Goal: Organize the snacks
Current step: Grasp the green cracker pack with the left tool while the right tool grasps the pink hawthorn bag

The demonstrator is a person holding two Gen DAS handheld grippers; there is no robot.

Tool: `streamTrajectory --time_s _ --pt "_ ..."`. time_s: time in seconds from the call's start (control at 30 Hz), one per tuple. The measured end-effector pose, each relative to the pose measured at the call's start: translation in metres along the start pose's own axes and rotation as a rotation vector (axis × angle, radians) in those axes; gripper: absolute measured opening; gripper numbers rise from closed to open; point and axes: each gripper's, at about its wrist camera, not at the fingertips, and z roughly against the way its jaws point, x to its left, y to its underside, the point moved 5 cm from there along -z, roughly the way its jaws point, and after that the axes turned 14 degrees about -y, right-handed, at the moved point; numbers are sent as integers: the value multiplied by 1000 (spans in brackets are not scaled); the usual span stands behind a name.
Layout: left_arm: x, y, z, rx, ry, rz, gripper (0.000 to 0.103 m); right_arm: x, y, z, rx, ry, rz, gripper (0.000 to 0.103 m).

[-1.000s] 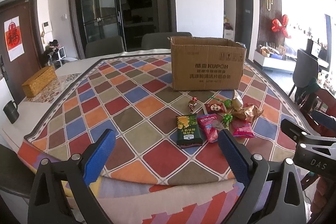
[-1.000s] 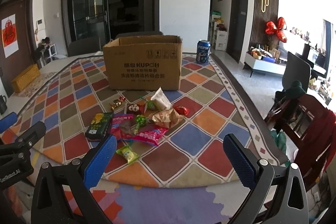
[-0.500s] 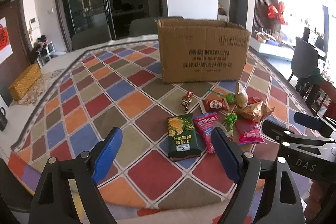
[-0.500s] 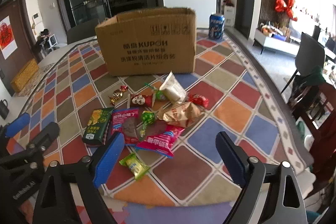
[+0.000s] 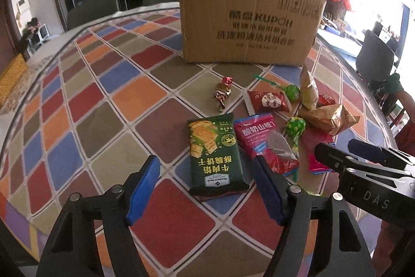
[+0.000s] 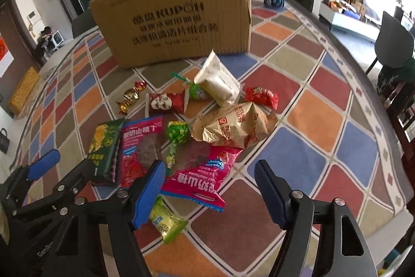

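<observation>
Both jaws narrowing, nothing clasped: left hand-held gripper (image 5: 205,188) brackets the green cracker pack (image 5: 214,156), right hand-held gripper (image 6: 210,194) the pink pouch (image 6: 199,181), both before the cardboard box (image 5: 246,22).

Snack packets (image 6: 166,136) lie scattered flat just before upright cardboard box (image 6: 176,12).

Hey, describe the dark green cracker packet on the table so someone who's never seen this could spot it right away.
Start at the cardboard box on the checkered tablecloth; the snack pile lies in front of it. At the pile's left edge lies the green cracker packet, flat beside a pink packet, the only dark green rectangle picturing stacked crackers.
</observation>
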Motion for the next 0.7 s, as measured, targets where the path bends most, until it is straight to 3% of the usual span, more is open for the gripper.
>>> streamTrajectory --time_s 0.33,0.43,0.7 --pt "-9 -1 -23 67 36 10 56 -6 1 -19 50 -12 -45 63" --pt "-11 -1 -26 75 45 10 47 -8 2 -22 64 -23 -53 56" --pt "-7 0 -25 73 64 33 45 -9 4 -22 66 -11 -50 43"
